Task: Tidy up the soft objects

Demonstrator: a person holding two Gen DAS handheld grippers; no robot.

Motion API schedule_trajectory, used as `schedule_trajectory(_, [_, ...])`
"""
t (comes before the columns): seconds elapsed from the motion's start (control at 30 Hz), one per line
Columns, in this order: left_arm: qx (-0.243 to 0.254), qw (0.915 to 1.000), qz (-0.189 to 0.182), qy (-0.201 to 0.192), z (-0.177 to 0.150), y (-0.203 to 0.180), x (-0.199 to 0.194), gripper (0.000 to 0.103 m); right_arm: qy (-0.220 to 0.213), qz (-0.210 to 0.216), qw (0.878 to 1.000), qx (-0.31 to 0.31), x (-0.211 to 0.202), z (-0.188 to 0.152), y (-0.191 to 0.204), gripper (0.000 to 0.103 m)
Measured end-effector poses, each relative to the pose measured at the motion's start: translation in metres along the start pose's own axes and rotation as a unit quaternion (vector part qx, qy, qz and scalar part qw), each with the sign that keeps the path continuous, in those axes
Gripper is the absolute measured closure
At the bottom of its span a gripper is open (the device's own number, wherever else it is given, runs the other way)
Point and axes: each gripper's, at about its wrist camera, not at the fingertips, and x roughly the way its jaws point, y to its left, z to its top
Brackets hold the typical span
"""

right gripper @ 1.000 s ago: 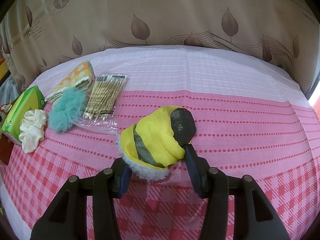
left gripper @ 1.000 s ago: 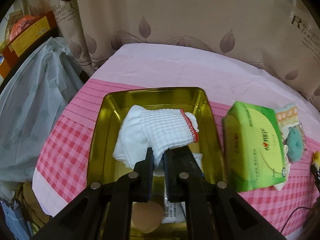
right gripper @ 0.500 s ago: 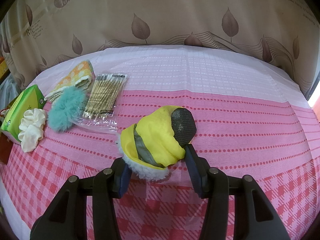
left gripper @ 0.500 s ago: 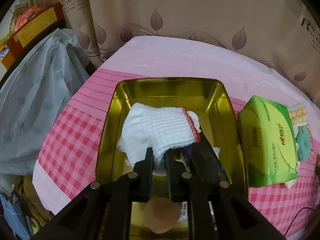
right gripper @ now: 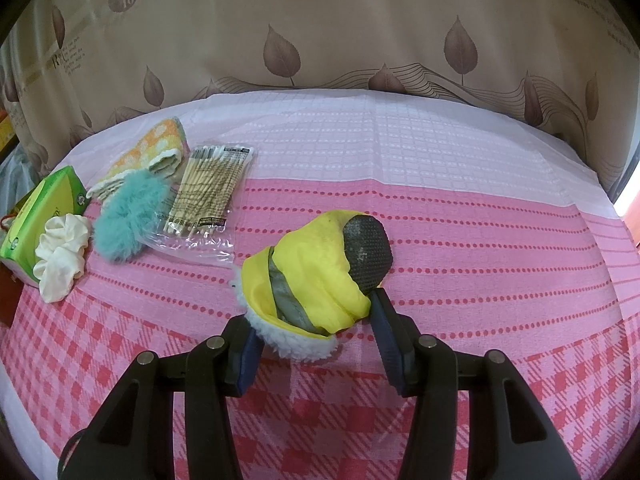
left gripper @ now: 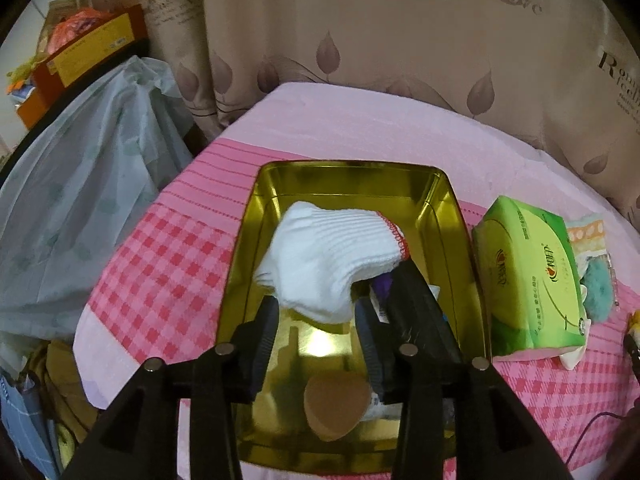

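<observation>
Right gripper (right gripper: 316, 344) straddling yellow glove (right gripper: 316, 276) – fingers either side, contact unclear.

Our left tongs (left gripper: 316, 320) point steeply down, their jaws opening; a white sock's (left gripper: 328, 256) hem hangs between them, and the pads seem clear of it, though blur makes that hard to judge. Our right tongs (right gripper: 316, 344) also tilt downward, jaws parted partway, with a yellow mitt's (right gripper: 316, 280) fleecy cuff between them, the left pad touching it.
</observation>
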Motion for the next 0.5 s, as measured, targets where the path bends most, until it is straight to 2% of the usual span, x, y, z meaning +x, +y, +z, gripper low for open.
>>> schedule_trajectory(0.2, [-0.014, 0.9995, 0.015, -0.026, -0.015, 0.002, -0.02, 0.063, 0.002, -0.007, 1.0, -0.007, -0.001, -0.001, 0.001, 0.055])
schedule_trajectory(0.5, [0.007, 0.9991, 0.013, -0.04, -0.03, -0.008, -0.024, 0.063, 0.001, -0.015, 1.0, -0.015, -0.002, 0.001, 0.004, 0.055])
